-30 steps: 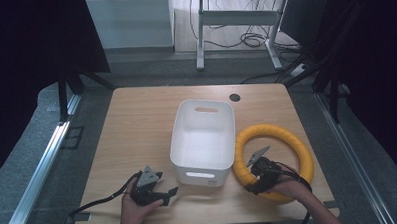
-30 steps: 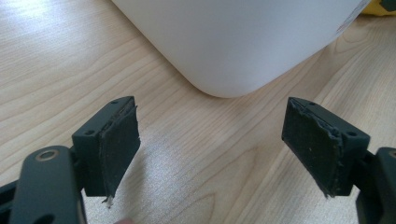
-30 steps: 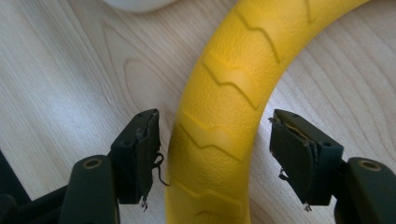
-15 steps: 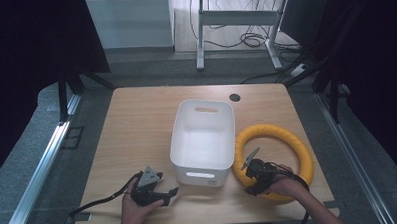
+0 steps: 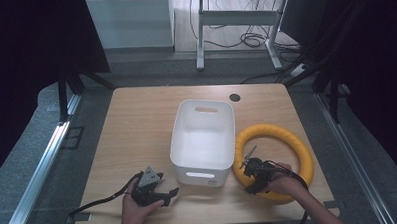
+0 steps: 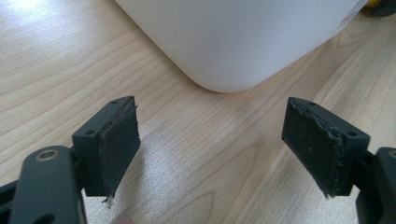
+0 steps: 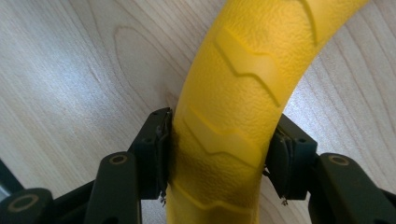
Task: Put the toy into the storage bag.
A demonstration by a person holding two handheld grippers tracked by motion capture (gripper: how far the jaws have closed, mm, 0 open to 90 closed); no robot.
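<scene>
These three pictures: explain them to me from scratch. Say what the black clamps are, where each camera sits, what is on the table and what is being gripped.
No robot here: a person stands at a light wooden table and holds a black two-jaw hand gripper in each hand. The high view looks down from above the person's side, with the hands coming in at the bottom. The other two cameras ride on the grippers and look along their jaws.

On the table stand an empty white plastic bin with handle slots and, to its right, a yellow ribbed rubber ring lying flat.

The left gripper rests near the bin's front corner; in its own view the jaws stand wide apart with only bare wood between them. The right gripper has its jaws pressed on both sides of the ring's near part, so it is gripping the ring.
</scene>
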